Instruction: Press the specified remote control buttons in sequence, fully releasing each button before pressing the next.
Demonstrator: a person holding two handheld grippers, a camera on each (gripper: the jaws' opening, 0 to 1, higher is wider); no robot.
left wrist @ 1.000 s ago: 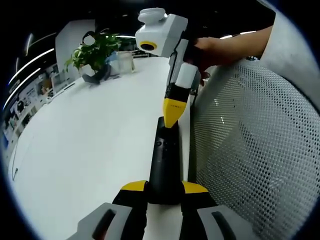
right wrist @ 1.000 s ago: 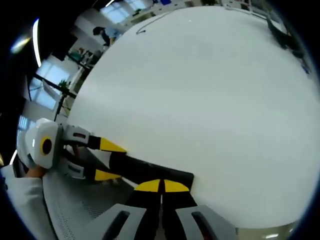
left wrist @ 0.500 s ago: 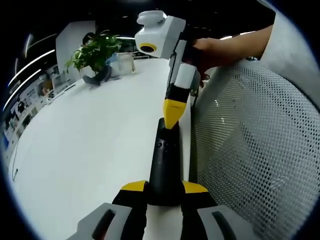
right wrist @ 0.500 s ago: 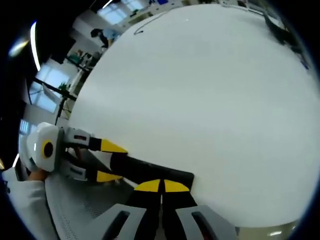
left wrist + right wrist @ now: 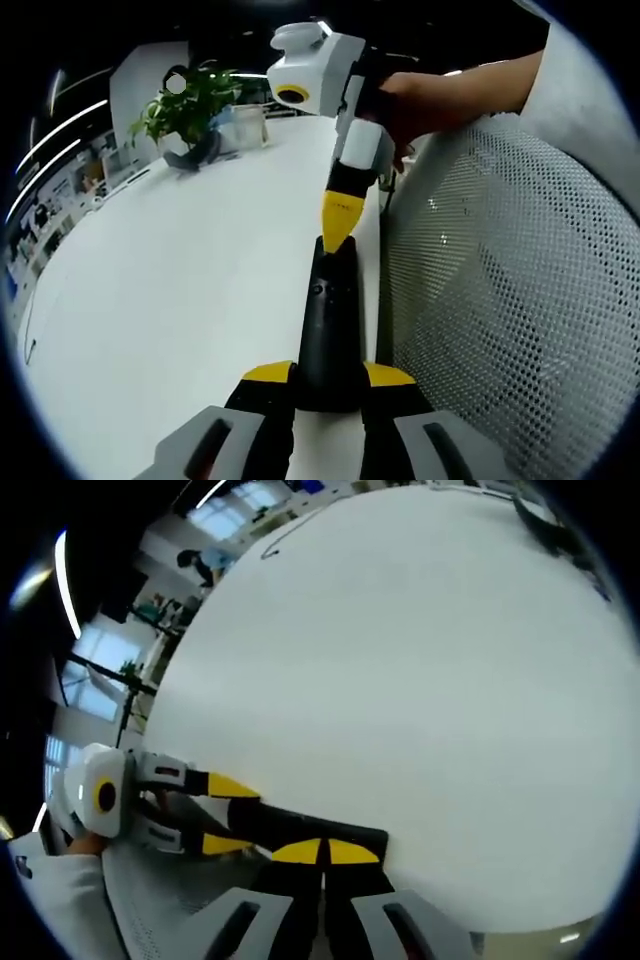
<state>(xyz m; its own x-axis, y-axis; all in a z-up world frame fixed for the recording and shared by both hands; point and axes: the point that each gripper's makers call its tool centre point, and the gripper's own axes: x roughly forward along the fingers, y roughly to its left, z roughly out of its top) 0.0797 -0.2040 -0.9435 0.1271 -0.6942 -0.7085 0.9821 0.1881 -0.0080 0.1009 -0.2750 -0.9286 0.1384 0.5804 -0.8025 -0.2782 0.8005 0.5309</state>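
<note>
In the left gripper view, the left gripper [image 5: 328, 378] is clamped on the near end of a black remote control [image 5: 332, 318], which lies along the edge of a white table [image 5: 180, 280]. Just beyond, the right gripper [image 5: 337, 228], its yellow tips pressed together, points down at the remote's far end; whether it touches cannot be told. A hand [image 5: 405, 100] holds it above a white mesh chair back [image 5: 500, 290]. A potted plant [image 5: 190, 105] stands at the table's far end. In the right gripper view, the closed right gripper [image 5: 325, 853] meets the remote control [image 5: 300, 829], held by the left gripper [image 5: 222, 815].
</note>
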